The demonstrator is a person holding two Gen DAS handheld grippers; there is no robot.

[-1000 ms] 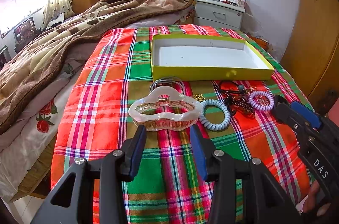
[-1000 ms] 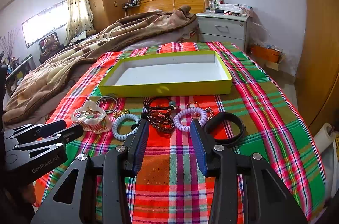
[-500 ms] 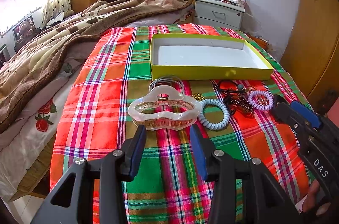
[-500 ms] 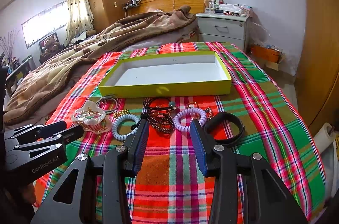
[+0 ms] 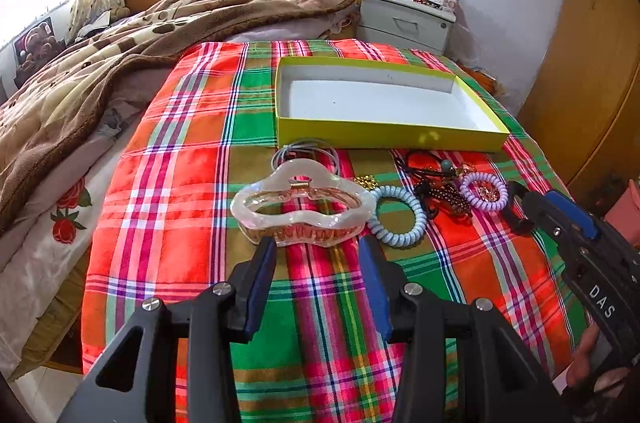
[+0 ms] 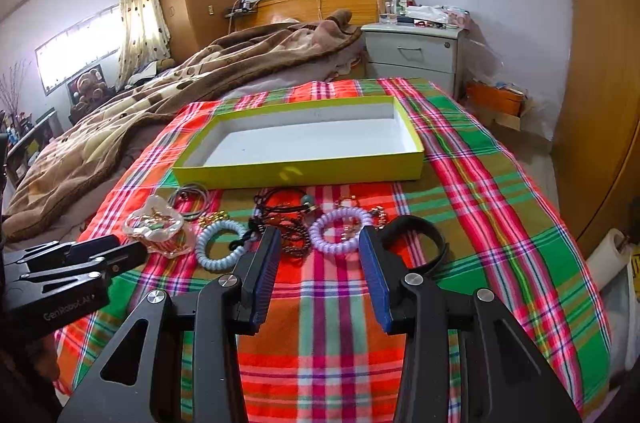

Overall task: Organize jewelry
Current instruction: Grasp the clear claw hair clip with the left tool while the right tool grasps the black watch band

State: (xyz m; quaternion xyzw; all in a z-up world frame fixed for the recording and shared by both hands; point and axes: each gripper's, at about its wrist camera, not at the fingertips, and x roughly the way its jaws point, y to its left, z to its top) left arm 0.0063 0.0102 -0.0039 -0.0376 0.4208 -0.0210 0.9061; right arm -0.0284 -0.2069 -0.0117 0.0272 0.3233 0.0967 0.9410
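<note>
Both tongs, left [image 5: 317, 255] and right [image 6: 319, 245], are spread and empty; the hair claw [image 5: 302, 207], coil ties and beads lie before the yellow box [image 5: 392, 135].

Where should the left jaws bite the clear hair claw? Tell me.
Grip the clear hair claw across its narrow middle, below the spring hinge. Bring the open left gripper in from the near side: the claw lies broadside just ahead, its lobes wider than the waist.

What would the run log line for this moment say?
stage: pre-grasp | left gripper: open, before clear hair claw | right gripper: open, before purple coil tie | yellow box: empty
</note>
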